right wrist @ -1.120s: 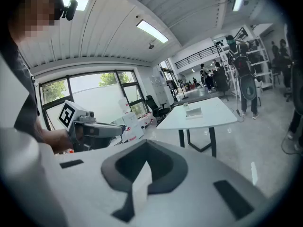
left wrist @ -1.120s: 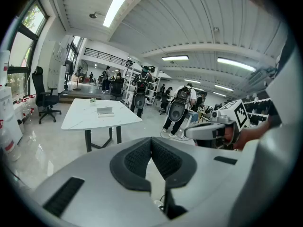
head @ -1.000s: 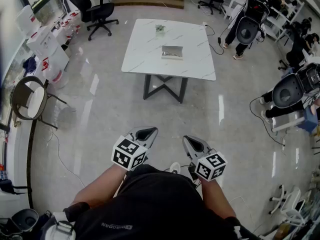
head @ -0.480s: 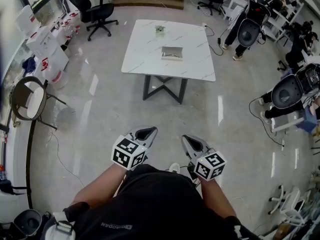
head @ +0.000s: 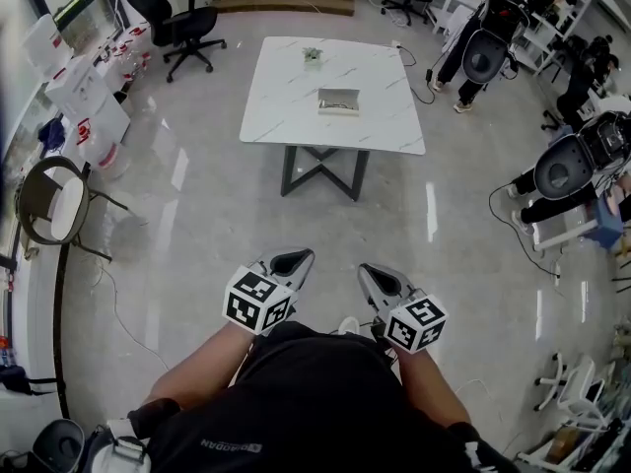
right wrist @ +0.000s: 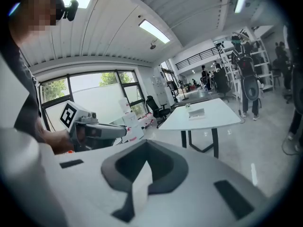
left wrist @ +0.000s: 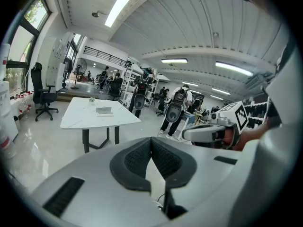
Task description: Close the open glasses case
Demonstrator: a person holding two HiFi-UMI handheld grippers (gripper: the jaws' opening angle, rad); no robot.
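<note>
The open glasses case (head: 339,101) lies in the middle of a white marble table (head: 286,106), far ahead of me across the floor. It shows small and grey in the left gripper view (left wrist: 103,111) and the right gripper view (right wrist: 196,113). My left gripper (head: 292,261) and right gripper (head: 381,282) are held close to the person's body, side by side, well short of the table. The dark pads of each meet at the tips, left (left wrist: 151,139) and right (right wrist: 146,144), with nothing between them.
A small object (head: 314,56) stands near the table's far edge. A black office chair (head: 175,23) and white boxes (head: 84,101) are at the left, with a round-seated chair (head: 54,205) nearer. Dark machines (head: 485,55) and people line the right side.
Both grippers stay shut in almost the same place. The head view has shifted slightly, so the room's edges have slid a little outward.
</note>
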